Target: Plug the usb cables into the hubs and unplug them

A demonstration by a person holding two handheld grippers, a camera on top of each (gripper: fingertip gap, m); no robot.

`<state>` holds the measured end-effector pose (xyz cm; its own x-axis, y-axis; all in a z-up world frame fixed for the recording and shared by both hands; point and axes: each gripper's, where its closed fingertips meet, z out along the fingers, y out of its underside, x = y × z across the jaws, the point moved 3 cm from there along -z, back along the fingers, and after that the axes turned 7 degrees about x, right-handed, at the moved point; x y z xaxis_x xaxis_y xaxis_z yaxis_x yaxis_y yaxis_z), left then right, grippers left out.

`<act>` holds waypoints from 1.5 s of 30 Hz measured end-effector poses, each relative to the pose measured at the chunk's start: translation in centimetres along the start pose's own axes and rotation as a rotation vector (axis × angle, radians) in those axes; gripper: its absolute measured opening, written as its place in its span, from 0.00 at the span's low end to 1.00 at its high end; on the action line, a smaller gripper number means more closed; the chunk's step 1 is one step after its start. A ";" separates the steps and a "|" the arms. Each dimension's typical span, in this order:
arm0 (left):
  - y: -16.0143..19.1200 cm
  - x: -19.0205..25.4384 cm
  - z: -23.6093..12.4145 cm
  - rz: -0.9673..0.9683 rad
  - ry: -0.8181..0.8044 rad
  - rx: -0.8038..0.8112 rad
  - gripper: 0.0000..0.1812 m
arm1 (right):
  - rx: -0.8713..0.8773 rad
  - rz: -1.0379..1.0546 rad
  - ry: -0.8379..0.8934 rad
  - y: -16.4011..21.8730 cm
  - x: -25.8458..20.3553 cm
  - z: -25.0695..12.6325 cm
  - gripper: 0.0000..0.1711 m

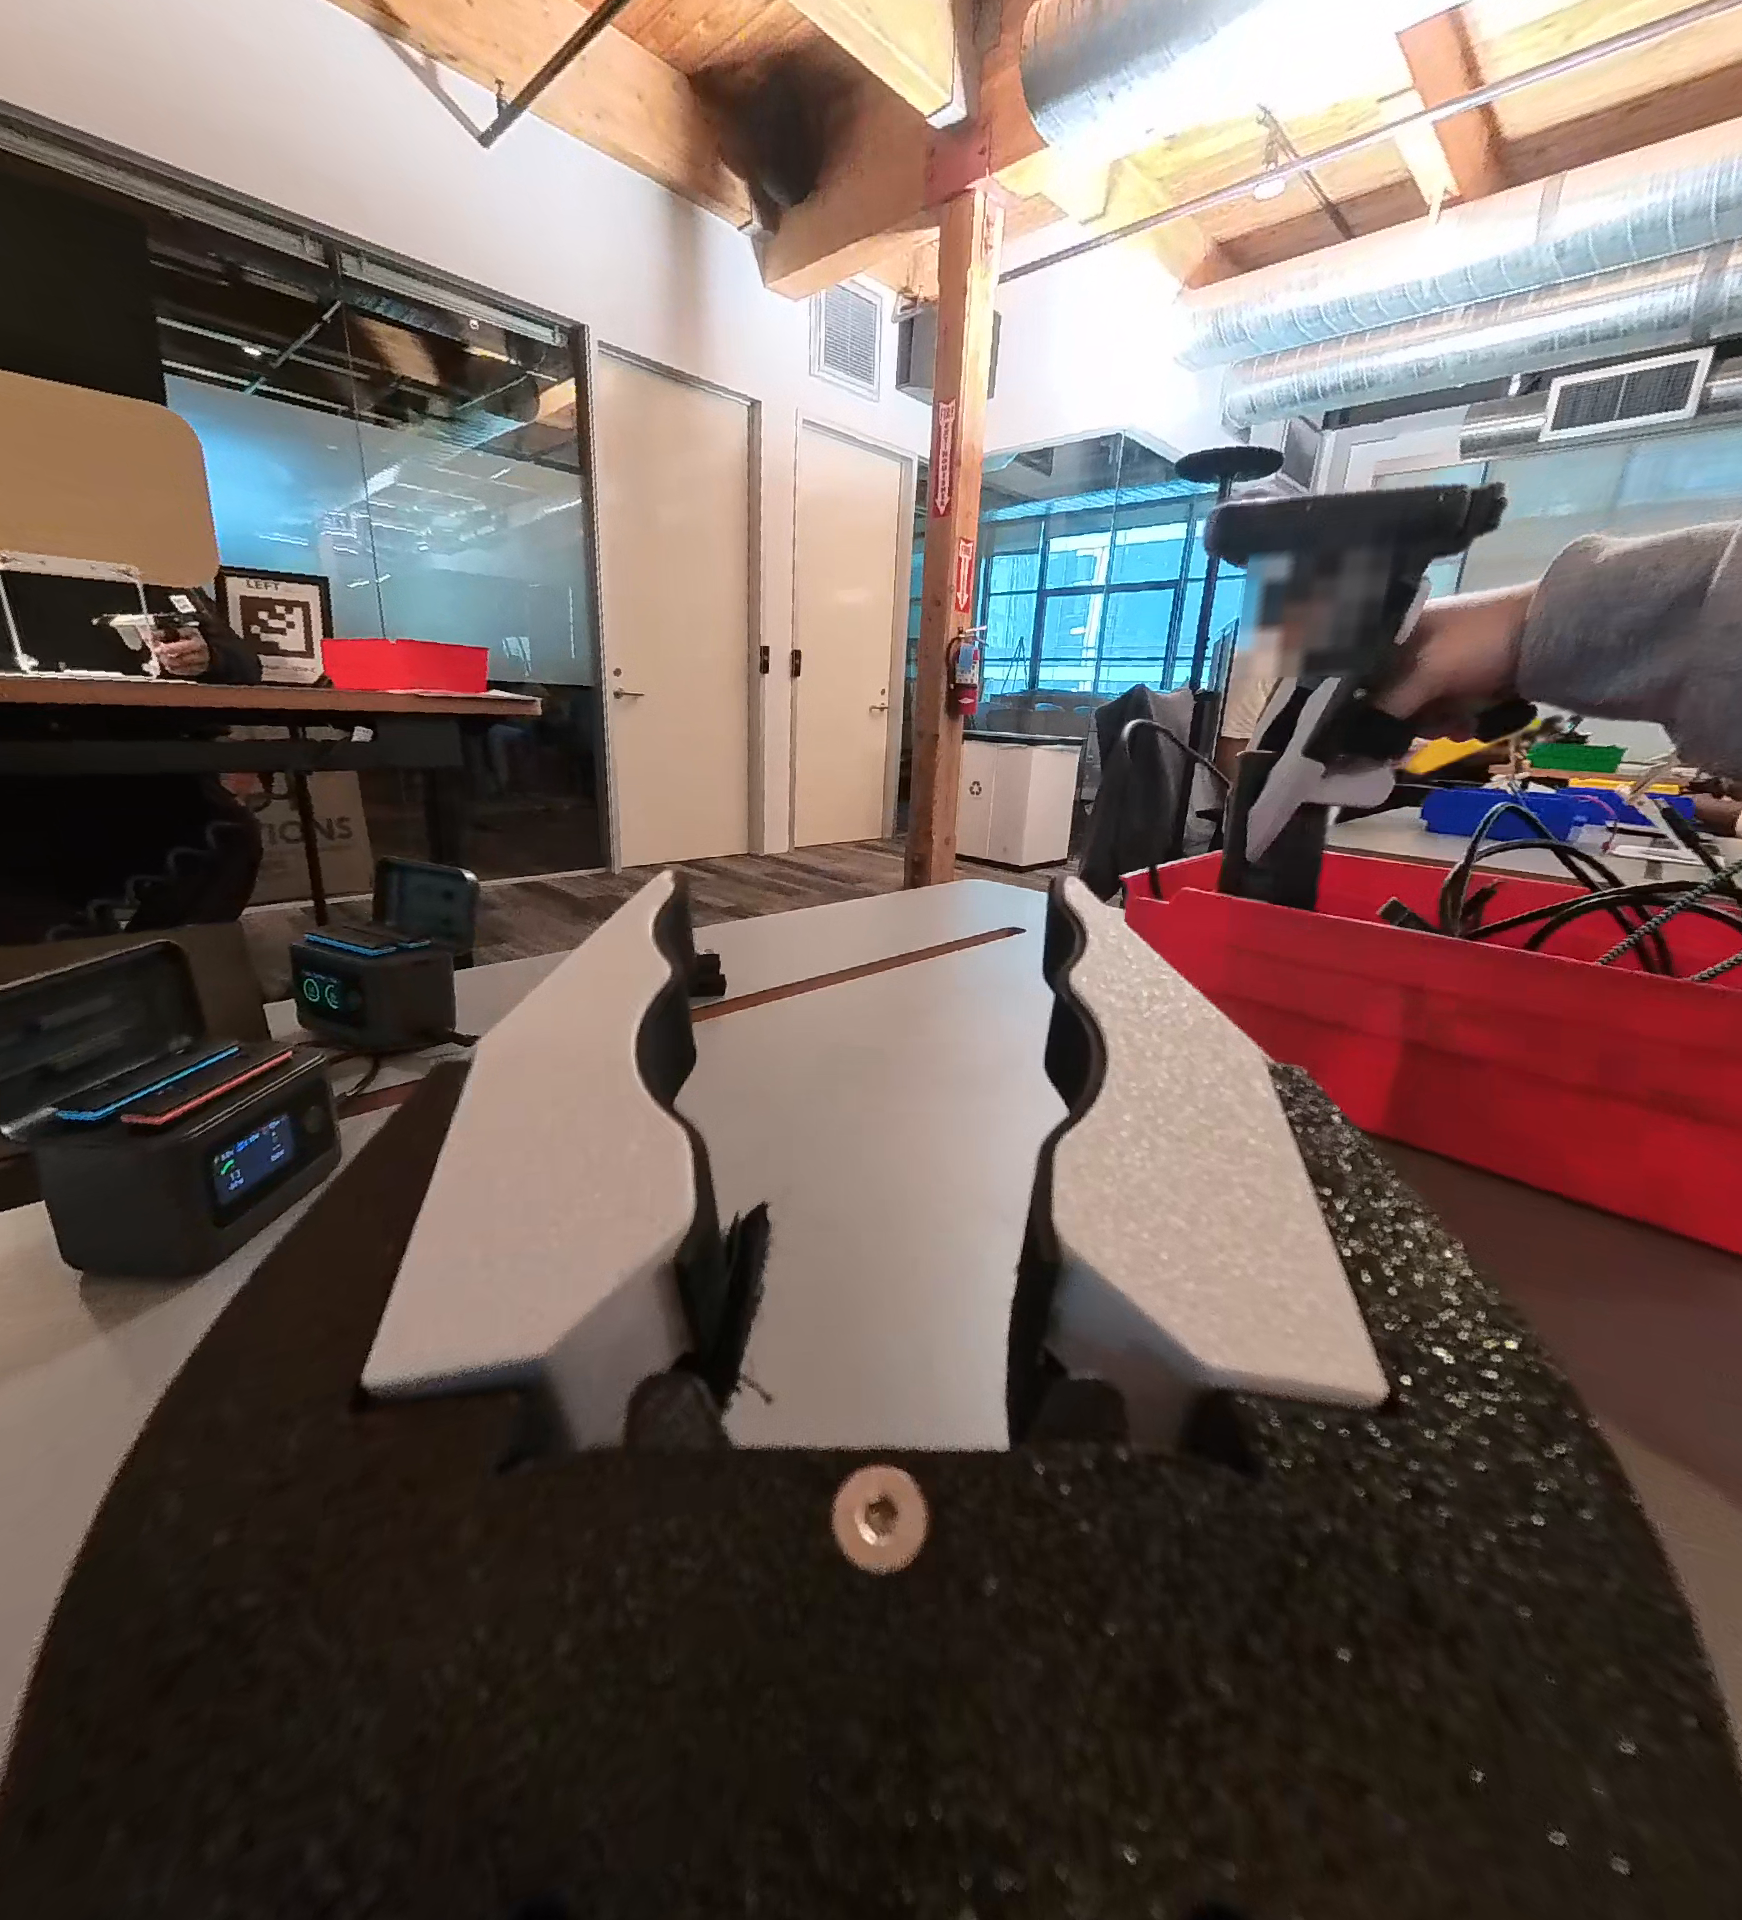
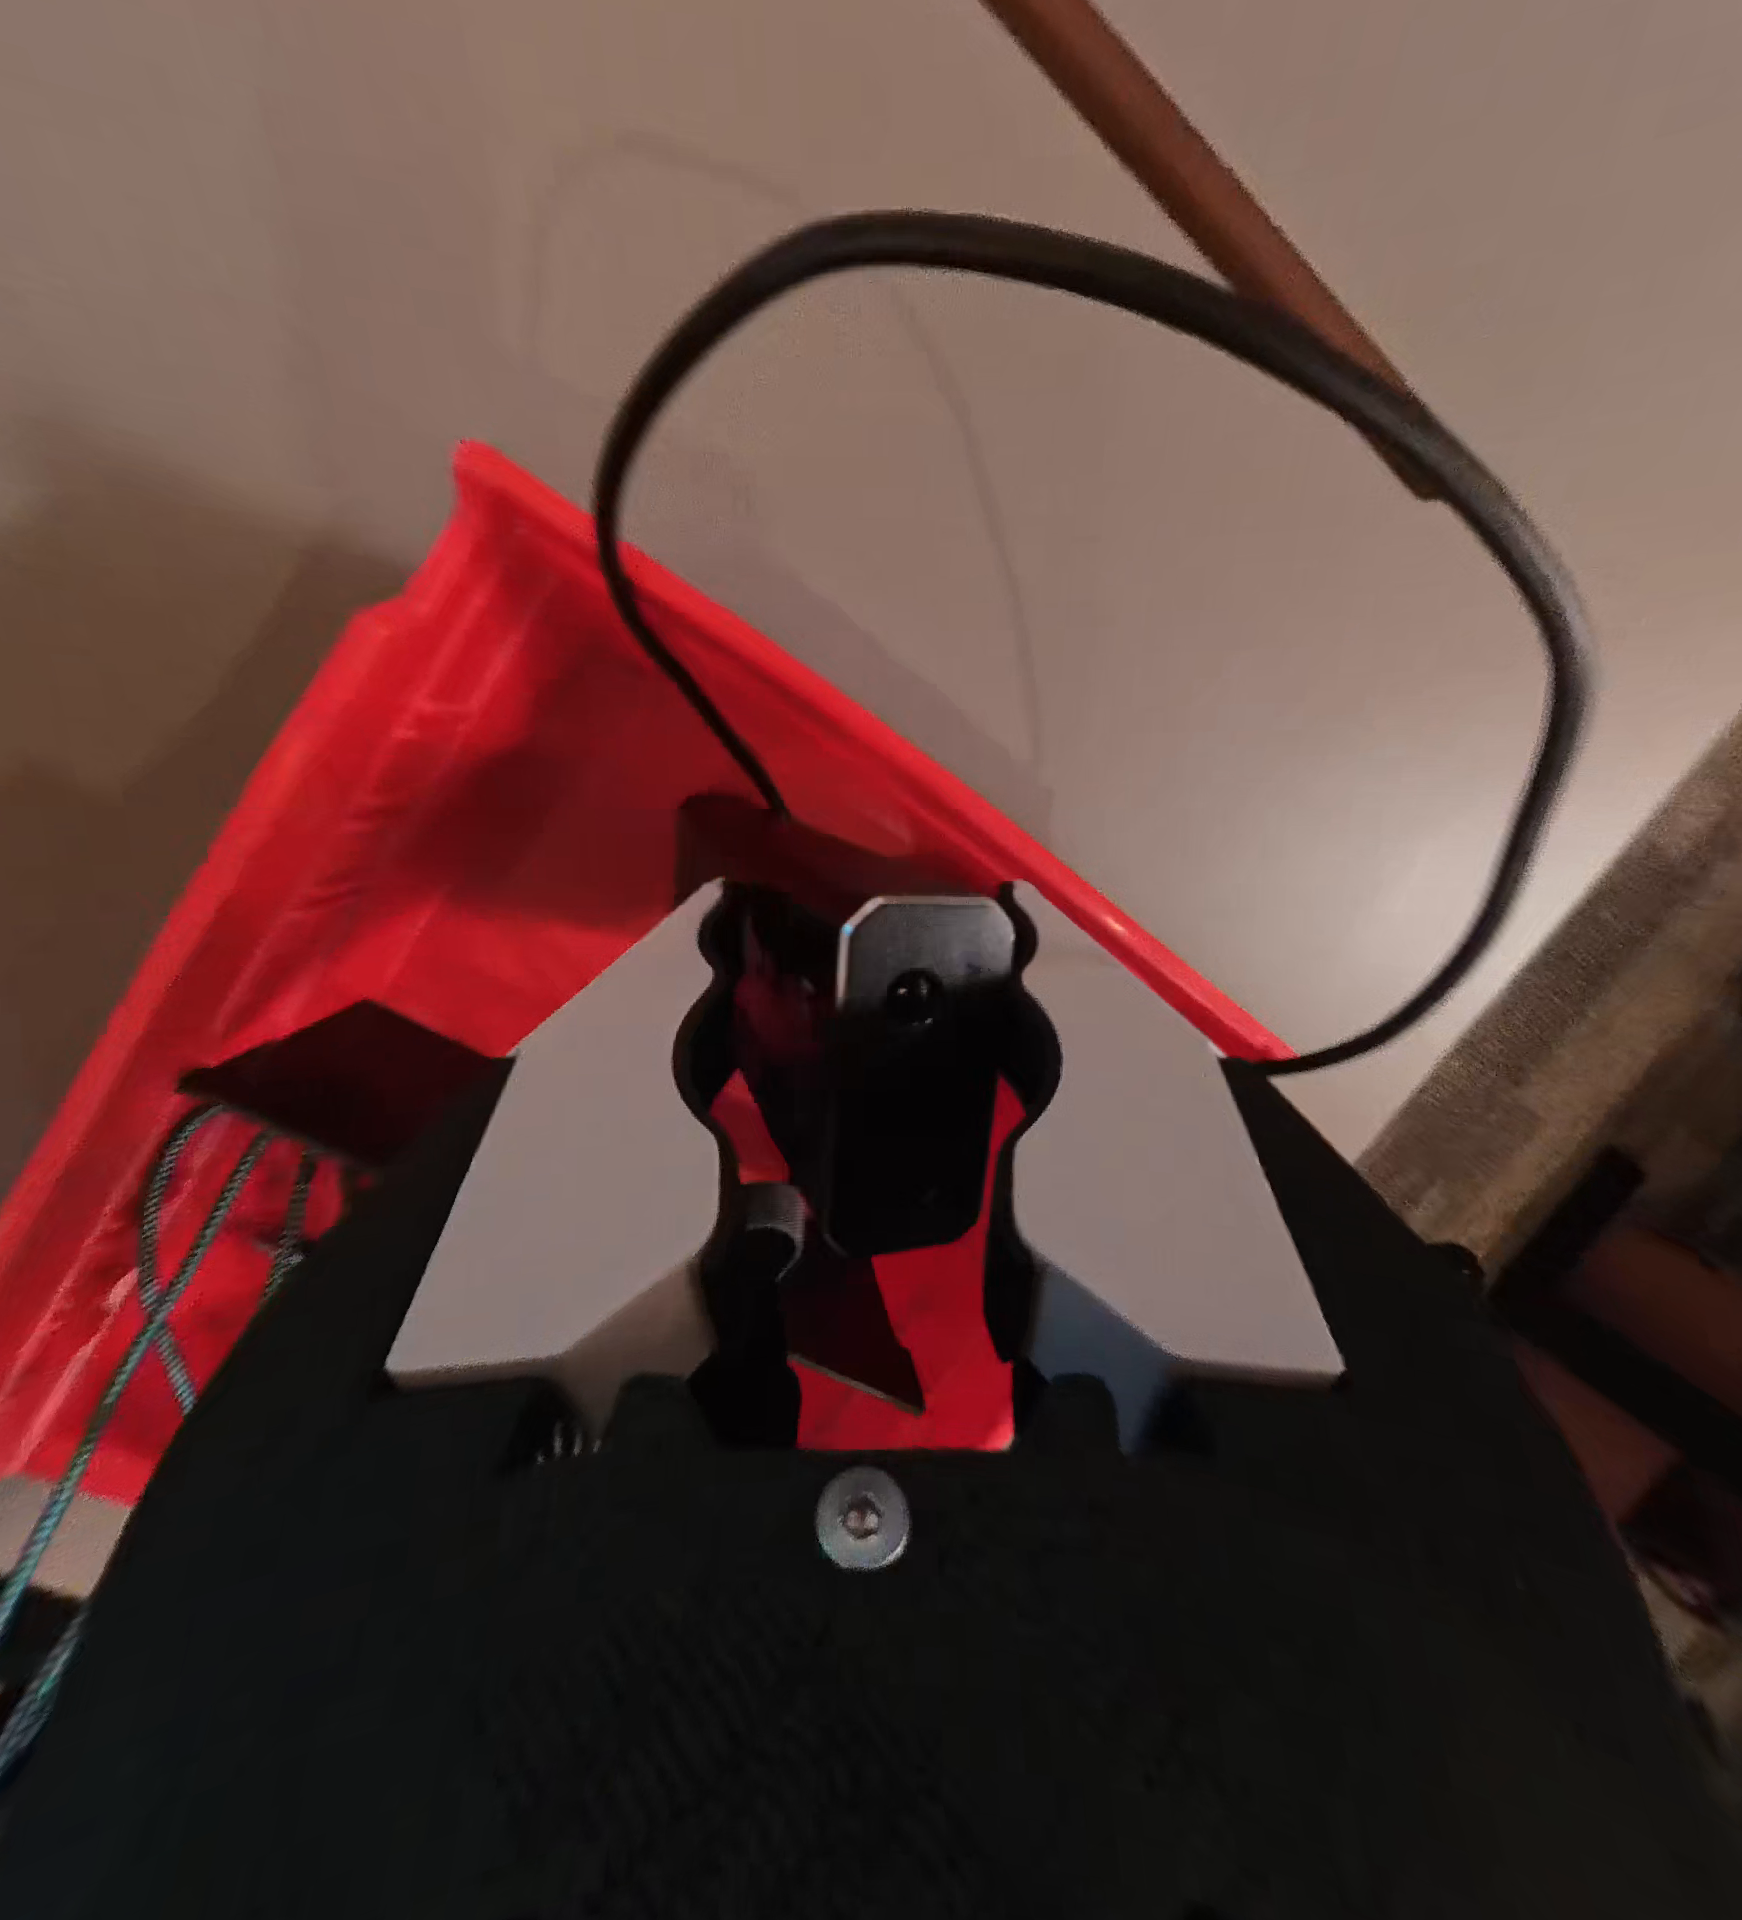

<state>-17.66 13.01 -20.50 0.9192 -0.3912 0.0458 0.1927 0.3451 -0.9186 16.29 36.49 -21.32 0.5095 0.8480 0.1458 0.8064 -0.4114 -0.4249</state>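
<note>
Nothing looks plugged in yet. Right gripper [image 2: 867, 1049], low over the red bin [image 2: 347, 883], seems clamped on a black hub [image 2: 903, 1101] trailing a cable [image 2: 1054, 249], though blur hides contact. Left gripper [image 1: 867, 1049] hangs open and empty above the table [image 1: 5, 1351].

Two grippers [image 1: 867, 925] [image 2: 867, 894], one red bin [image 1: 1469, 1081], two charging cases [image 1: 171, 1143] [image 1: 379, 977], several tangled cables [image 1: 1677, 925].

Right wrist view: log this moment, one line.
left gripper: open, empty; right gripper: around black hub, grip unclear; over red bin
</note>
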 end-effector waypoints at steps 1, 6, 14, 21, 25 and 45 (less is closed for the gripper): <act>0.0 0.0 0.0 0.000 0.001 -0.001 0.36 | -0.001 0.009 0.036 0.2 0.6 0.0 0.31; 0.0 0.0 0.0 0.000 -0.001 0.000 0.37 | -0.040 0.017 0.233 1.3 3.0 -0.2 0.42; 0.4 0.0 0.1 -0.015 0.003 -0.017 0.38 | 0.070 0.030 0.439 2.1 4.5 -4.3 0.52; -0.1 -0.1 -0.2 0.000 -0.017 0.001 0.38 | 0.534 -0.061 0.663 3.0 0.1 -15.0 0.52; 0.5 0.4 -0.1 0.018 -0.007 -0.028 0.40 | 0.783 -0.040 0.723 7.5 -5.1 -19.8 0.52; -12.7 4.8 -17.1 0.378 -0.511 -0.159 0.58 | 0.674 0.579 0.353 25.5 -5.9 -9.1 0.24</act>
<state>-21.57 -7.86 -15.29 0.9687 0.2004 -0.1465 -0.1925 0.2336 -0.9531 36.53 17.97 -24.90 0.9250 0.3784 -0.0344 0.1140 -0.3629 -0.9248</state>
